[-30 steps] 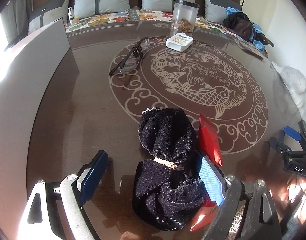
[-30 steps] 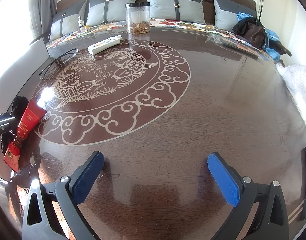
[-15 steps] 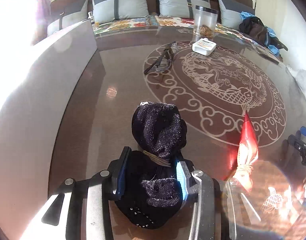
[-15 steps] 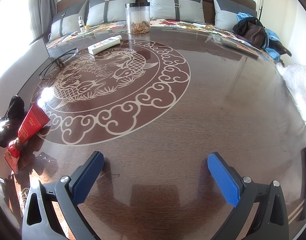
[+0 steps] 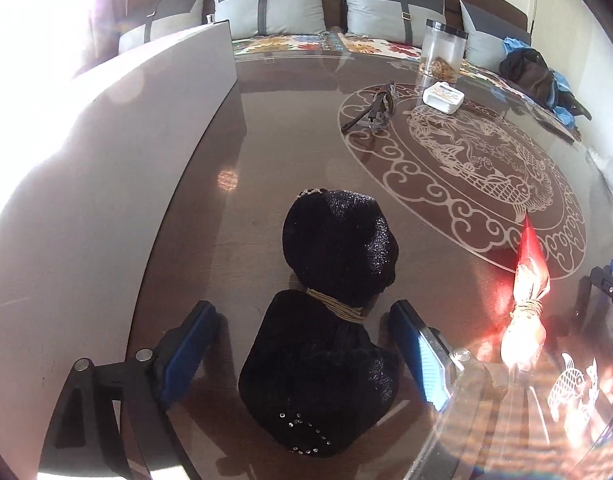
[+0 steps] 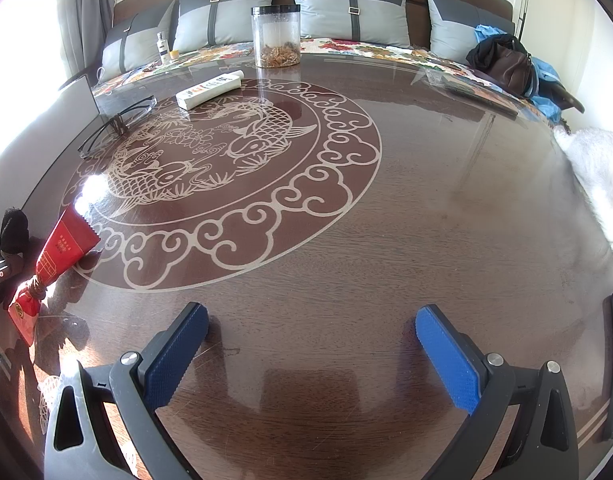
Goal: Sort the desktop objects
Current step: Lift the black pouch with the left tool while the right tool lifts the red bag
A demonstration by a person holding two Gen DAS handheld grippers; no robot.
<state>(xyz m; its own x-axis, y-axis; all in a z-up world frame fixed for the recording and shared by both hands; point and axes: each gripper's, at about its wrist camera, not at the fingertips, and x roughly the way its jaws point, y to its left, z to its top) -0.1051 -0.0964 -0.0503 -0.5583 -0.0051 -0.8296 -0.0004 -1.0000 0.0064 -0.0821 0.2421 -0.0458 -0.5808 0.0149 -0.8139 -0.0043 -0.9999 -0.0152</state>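
Clear jar (image 6: 276, 36) holds brown bits; left tool (image 5: 306, 354) opening around black bundle (image 5: 330, 312); right tool (image 6: 312, 350) spread

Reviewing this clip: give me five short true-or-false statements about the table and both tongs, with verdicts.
1. The black bundle lies between the left tongs. True; the jaws are opening and the pads do not press it.
2. The right tongs hold the red packet. False; they are open over bare table.
3. The glasses are folded shut. False; the temples are spread.
4. The jar stands upright. True.
5. The remote lies inside the jar. False; it lies beside it.
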